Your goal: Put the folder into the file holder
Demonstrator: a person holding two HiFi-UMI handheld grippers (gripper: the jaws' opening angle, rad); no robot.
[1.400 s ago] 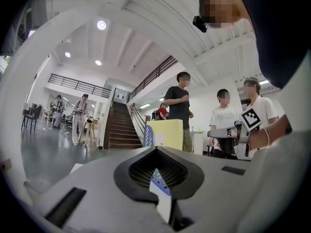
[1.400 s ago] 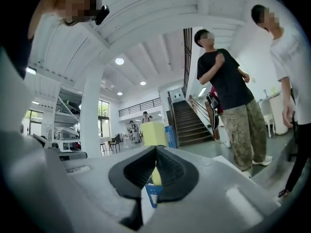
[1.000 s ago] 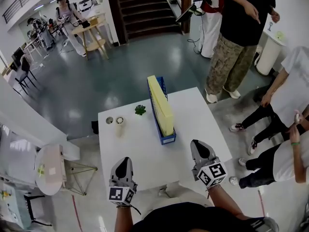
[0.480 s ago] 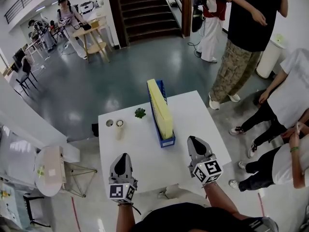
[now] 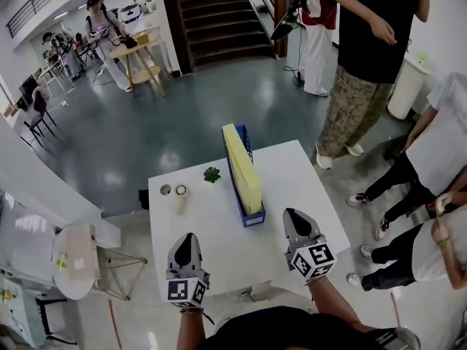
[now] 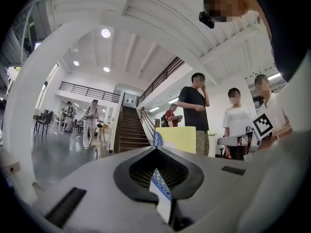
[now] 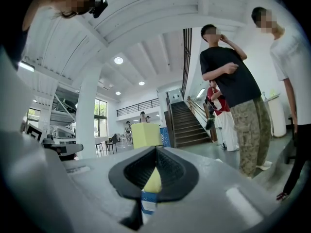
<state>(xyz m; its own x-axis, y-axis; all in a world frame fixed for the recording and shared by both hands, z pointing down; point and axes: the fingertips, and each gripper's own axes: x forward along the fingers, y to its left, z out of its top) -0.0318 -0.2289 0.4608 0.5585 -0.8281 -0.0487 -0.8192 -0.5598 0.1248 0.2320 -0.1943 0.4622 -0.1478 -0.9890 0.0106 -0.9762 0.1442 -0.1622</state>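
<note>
A pale yellow folder (image 5: pixel 243 167) stands upright inside the blue file holder (image 5: pixel 251 216) in the middle of the white table (image 5: pixel 211 224). The same folder (image 6: pixel 181 139) and the holder's blue edge (image 6: pixel 155 139) show ahead in the left gripper view. In the right gripper view the folder (image 7: pixel 146 134) rises beside the blue holder (image 7: pixel 165 136). My left gripper (image 5: pixel 184 242) hovers over the table's near left part, shut and empty. My right gripper (image 5: pixel 294 218) is near the table's right front, just right of the holder's near end, also shut with nothing between its jaws.
A small green plant (image 5: pixel 212 173) and a white cylinder (image 5: pixel 181 194) stand on the table's far left. Several people stand or sit to the right, the nearest in camouflage trousers (image 5: pixel 349 104). A white side chair (image 5: pixel 75 257) is at the left. Stairs (image 5: pixel 219 13) rise behind.
Both grippers have drifted slightly forward over the table, still shut. The people at the right have shifted their stance. The folder and holder have not moved.
</note>
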